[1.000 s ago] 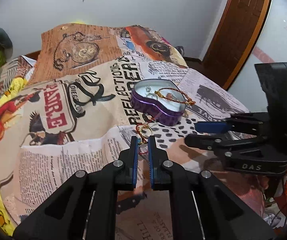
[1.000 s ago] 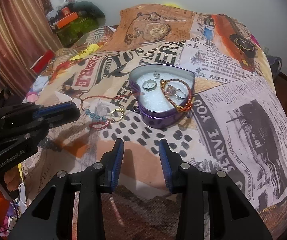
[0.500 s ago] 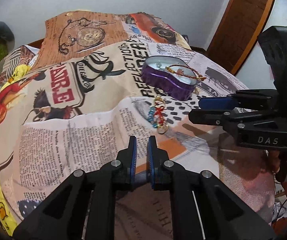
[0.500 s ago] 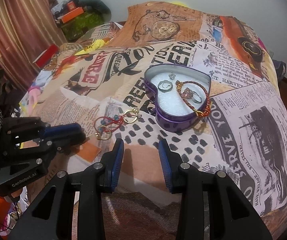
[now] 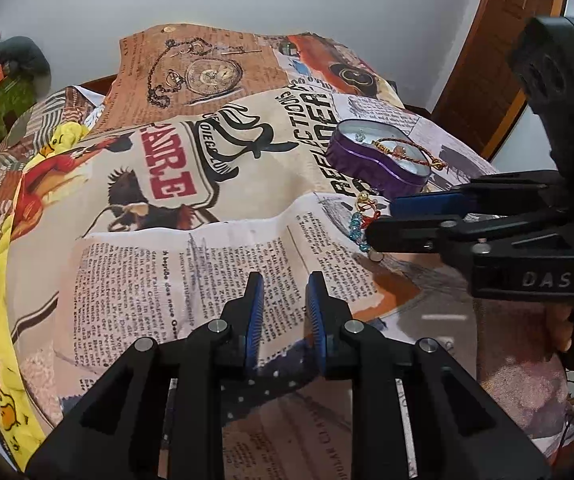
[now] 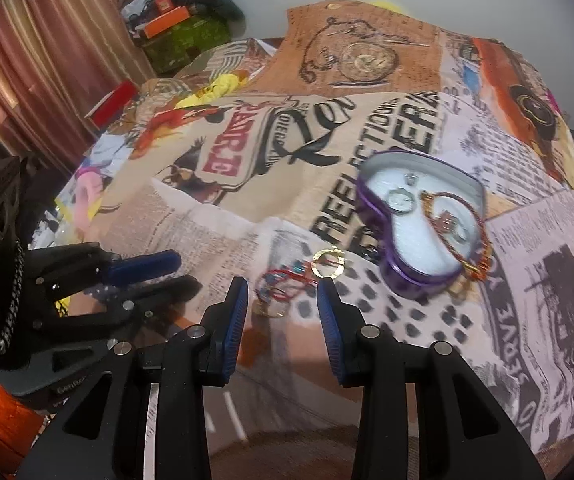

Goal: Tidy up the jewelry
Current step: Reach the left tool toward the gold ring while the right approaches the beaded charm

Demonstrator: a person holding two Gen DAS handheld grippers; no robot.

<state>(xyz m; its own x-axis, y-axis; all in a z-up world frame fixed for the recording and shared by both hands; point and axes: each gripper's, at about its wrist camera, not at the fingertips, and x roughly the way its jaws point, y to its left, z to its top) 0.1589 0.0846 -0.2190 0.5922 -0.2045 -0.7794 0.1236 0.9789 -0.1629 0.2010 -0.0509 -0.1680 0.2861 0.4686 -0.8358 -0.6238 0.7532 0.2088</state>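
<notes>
Two black grippers over a newspaper-print fabric bedspread with loose jewelry and a tin

The bedspread fills both views; on it stands a purple heart-shaped metal tin, lid off, holding a silver ring and a red-and-gold braided bracelet draped over its rim. The right gripper has its blue pads partly apart, empty, just above a red cord bracelet with blue beads and gold rings lying beside the tin. The left gripper is opening, nothing between its pads, well clear of the jewelry
</notes>
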